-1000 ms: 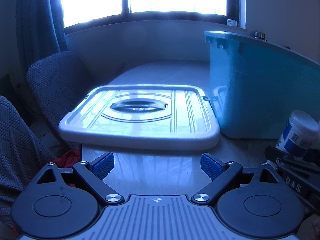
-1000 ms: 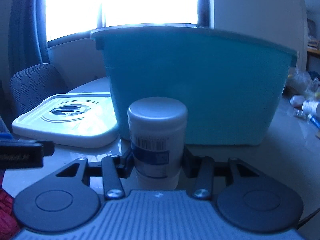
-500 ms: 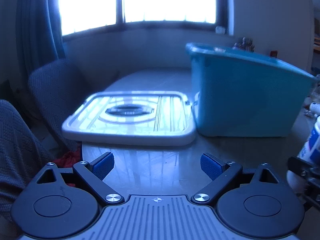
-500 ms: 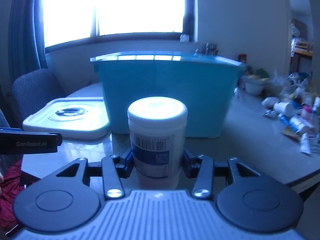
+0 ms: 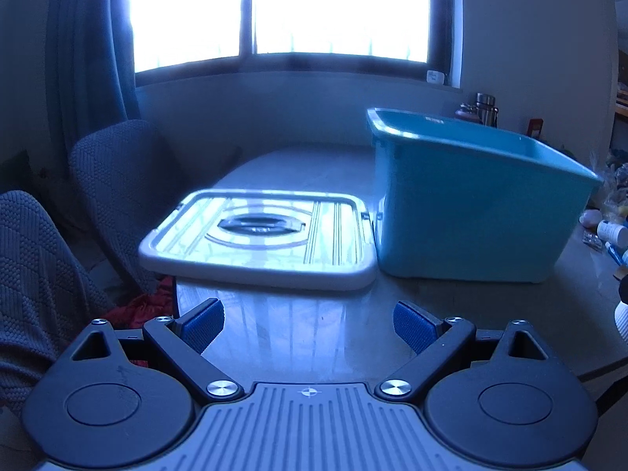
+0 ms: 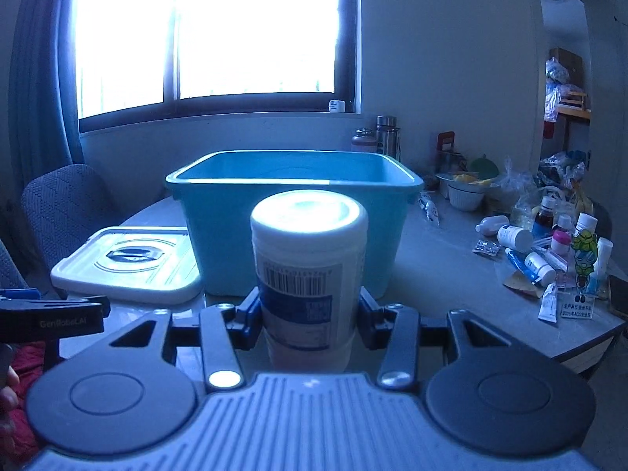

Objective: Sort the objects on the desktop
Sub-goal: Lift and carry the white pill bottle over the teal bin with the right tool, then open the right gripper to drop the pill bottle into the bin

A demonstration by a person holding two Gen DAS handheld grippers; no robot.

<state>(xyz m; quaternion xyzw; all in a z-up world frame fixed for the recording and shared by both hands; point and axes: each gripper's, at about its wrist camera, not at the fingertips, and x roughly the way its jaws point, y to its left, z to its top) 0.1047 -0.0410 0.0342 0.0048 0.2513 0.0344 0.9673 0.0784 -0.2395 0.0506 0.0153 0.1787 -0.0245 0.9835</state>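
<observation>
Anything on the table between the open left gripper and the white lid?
Nothing: left wrist view shows only bare, glossy table between the left gripper and the white lid.

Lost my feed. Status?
Right claw shut on white bottle. Left claw open, empty. Teal bin ahead, lid off beside it.

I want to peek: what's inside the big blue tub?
Only the bare inner walls near the rim of the big blue plastic tub show. Its front wall and the white bottle hide the bottom.
</observation>
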